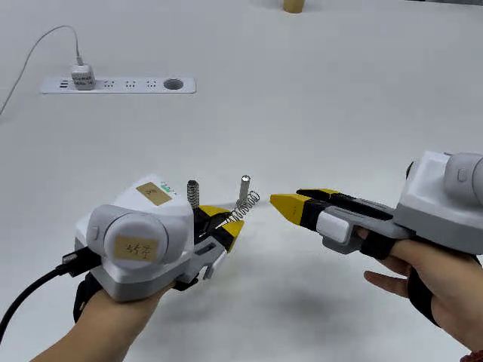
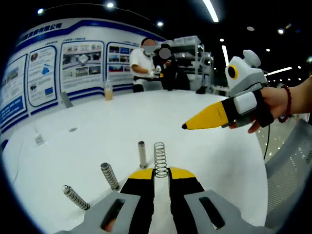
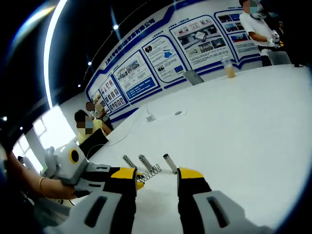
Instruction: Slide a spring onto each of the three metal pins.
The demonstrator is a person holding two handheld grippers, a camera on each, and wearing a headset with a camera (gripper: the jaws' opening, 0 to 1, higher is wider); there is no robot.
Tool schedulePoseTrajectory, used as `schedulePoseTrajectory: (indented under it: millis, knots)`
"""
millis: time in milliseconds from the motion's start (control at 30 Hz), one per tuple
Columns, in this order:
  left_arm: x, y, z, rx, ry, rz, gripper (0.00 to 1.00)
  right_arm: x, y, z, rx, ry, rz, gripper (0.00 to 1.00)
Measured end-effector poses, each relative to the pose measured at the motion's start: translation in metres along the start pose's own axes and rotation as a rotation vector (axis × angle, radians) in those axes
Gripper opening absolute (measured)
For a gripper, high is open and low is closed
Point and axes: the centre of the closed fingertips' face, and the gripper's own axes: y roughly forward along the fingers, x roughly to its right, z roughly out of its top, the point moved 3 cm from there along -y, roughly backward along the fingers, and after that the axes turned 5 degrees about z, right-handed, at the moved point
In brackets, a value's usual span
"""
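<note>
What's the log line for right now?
left gripper: shut on spring | right gripper: open | bare pin: one | loaded pins: two

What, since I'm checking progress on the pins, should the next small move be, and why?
Probably shift the left gripper to bring its spring over the top of the bare pin. The fingers are shut on that spring, the other two pins already carry springs, and the bare pin stands upright just beside the held spring.
</note>
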Motion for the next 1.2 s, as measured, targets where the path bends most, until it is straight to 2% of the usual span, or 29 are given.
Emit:
schedulePoseTrajectory:
  millis: [267, 500, 633, 833, 1100, 1167, 1200]
  knots:
    - [0.003, -0.010, 0.016, 0.064, -0.006, -0.011, 0.10, -0.011, 0.005, 0.004, 0.019, 0.060, 0.049, 0.31]
    - [0.008, -0.017, 0.029, 0.116, -0.024, -0.017, 0.10, -0.019, 0.010, 0.013, 0.076, 0.159, 0.101, 0.28]
    - [0.011, -0.022, 0.036, 0.145, -0.029, -0.019, 0.10, -0.023, 0.010, 0.016, 0.093, 0.186, 0.119, 0.26]
    - [0.013, -0.026, 0.041, 0.172, -0.034, -0.023, 0.10, -0.030, 0.011, 0.018, 0.105, 0.239, 0.148, 0.23]
    - [0.015, -0.030, 0.045, 0.198, -0.024, -0.034, 0.10, -0.038, 0.013, 0.018, 0.096, 0.288, 0.185, 0.16]
    - [0.015, -0.031, 0.047, 0.208, -0.023, -0.038, 0.10, -0.040, 0.014, 0.018, 0.097, 0.315, 0.198, 0.15]
    - [0.016, -0.032, 0.050, 0.229, -0.036, -0.046, 0.10, -0.041, 0.014, 0.018, 0.099, 0.329, 0.204, 0.14]
